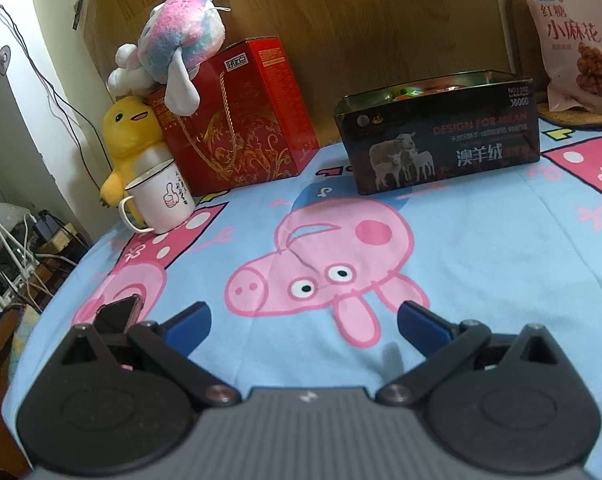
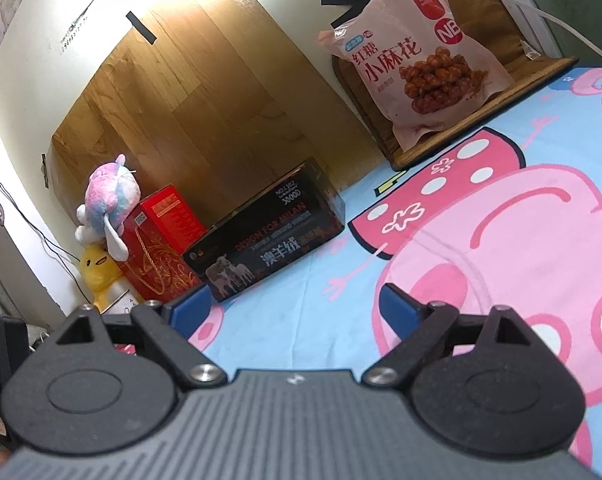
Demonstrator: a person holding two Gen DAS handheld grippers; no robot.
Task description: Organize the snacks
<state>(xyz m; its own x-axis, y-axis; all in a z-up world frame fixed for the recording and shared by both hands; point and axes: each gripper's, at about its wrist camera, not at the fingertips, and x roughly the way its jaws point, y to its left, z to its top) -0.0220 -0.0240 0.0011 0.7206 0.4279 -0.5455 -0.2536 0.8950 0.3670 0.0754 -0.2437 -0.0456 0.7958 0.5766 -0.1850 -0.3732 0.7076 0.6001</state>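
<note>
A black tin box [image 1: 437, 140] with sheep pictures stands open-topped at the back of the table, with colourful packets showing over its rim. The same box [image 2: 269, 240] shows in the right wrist view, to the left of centre. A pink snack bag [image 1: 573, 40] leans at the back right on a wooden board [image 2: 453, 136]; the same bag [image 2: 417, 56] stands upright in the right wrist view. My left gripper [image 1: 303, 326] is open above the cartoon-pig cloth, well short of the box. My right gripper [image 2: 293, 308] is open too, with nothing between its fingers.
A red gift box [image 1: 237, 116] stands at the back left with a pink-blue plush [image 1: 173, 48] on it, a yellow duck plush [image 1: 131, 140] and a white mug [image 1: 161, 200] beside it. A dark phone-like object [image 1: 117, 316] lies at the table's left edge [image 1: 61, 288]. Cables hang left.
</note>
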